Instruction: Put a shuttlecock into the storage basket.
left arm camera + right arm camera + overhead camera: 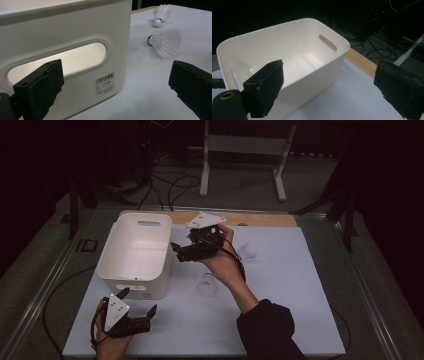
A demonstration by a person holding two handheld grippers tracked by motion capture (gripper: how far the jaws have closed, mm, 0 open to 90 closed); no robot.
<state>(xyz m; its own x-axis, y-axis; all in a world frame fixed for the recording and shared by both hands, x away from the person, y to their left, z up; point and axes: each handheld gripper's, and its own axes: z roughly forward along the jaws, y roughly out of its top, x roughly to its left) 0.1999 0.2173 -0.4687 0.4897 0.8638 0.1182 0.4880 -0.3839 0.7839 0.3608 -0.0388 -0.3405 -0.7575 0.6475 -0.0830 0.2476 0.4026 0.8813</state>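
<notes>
The white bin [75, 30] bears a barcode sticker [105, 83], its print unreadable.

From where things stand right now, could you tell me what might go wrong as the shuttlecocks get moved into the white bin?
1. The right gripper hangs open beside the white bin; a careless swing could knock its rim.
2. The near shuttlecock lies on its side, so the fingers could crush its feathers.
3. The left gripper sits low and open by the bin's handle slot; moving forward, it could shove the bin towards the far shuttlecock.
</notes>
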